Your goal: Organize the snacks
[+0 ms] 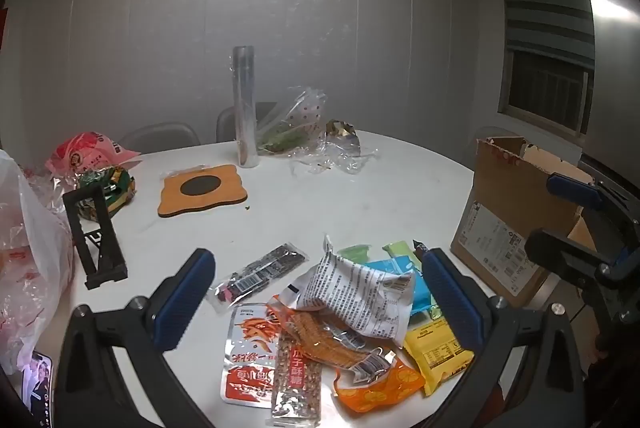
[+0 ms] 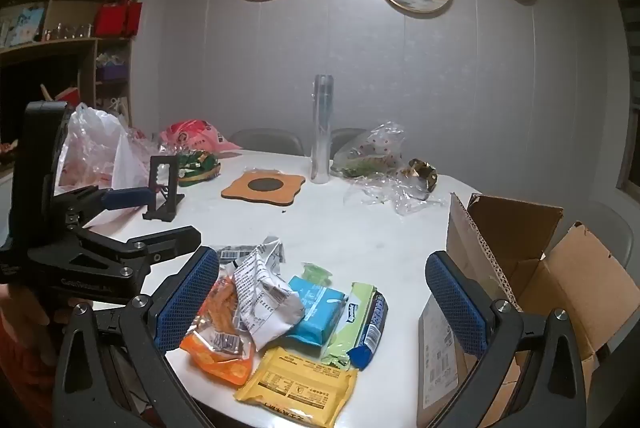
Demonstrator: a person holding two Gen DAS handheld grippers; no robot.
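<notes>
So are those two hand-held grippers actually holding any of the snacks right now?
No. The left hand-held gripper and the right hand-held gripper are both open above the snack pile, gripping nothing.

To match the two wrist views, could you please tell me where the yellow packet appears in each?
Left wrist: yellow packet lies lower right in the snack pile, beside the left gripper's right finger.
Right wrist: yellow packet lies bottom centre, the nearest snack.
Shared landmark: the cardboard box, right of the pile in both.

White table [image 1: 360, 195] bears snack packets [image 1: 352, 292], cardboard box [image 1: 512, 203], coaster [image 1: 202, 189].
</notes>
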